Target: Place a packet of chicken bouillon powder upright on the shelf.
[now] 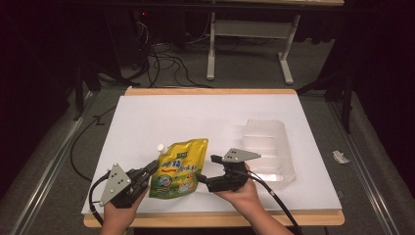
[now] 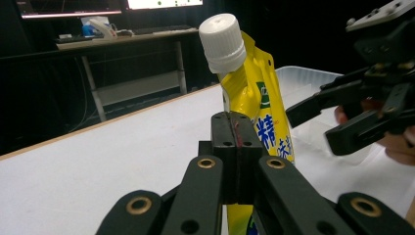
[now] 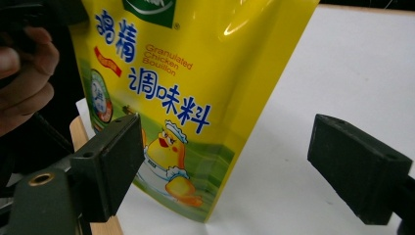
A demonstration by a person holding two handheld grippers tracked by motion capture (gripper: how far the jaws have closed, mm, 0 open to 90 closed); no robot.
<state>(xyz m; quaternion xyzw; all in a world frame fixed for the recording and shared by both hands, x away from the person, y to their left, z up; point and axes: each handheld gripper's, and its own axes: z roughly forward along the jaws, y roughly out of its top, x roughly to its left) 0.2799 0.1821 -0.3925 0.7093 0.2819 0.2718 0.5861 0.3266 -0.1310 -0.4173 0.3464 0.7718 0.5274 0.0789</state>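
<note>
A yellow seasoning pouch (image 1: pixel 179 169) with a white screw cap (image 1: pixel 160 147) stands near the table's front edge. My left gripper (image 1: pixel 150 170) is shut on the pouch's left edge, just below the spout. In the left gripper view the pads (image 2: pixel 230 142) meet on the pouch (image 2: pixel 264 105), and the cap (image 2: pixel 224 41) rises above them. My right gripper (image 1: pixel 206 169) is open at the pouch's right side, apart from it. In the right gripper view the pouch (image 3: pixel 195 88) stands ahead of the wide jaws (image 3: pixel 235 171), nearer the left pad (image 3: pixel 115 164). The open right gripper (image 2: pixel 337 120) is also in the left gripper view.
A clear plastic tray (image 1: pixel 269 147) lies on the white table top (image 1: pixel 195 117), right of my right gripper. The wooden front edge (image 1: pixel 210 219) is close under both hands. A desk frame (image 1: pixel 249 44) and cables (image 1: pixel 161 63) are on the floor beyond the table.
</note>
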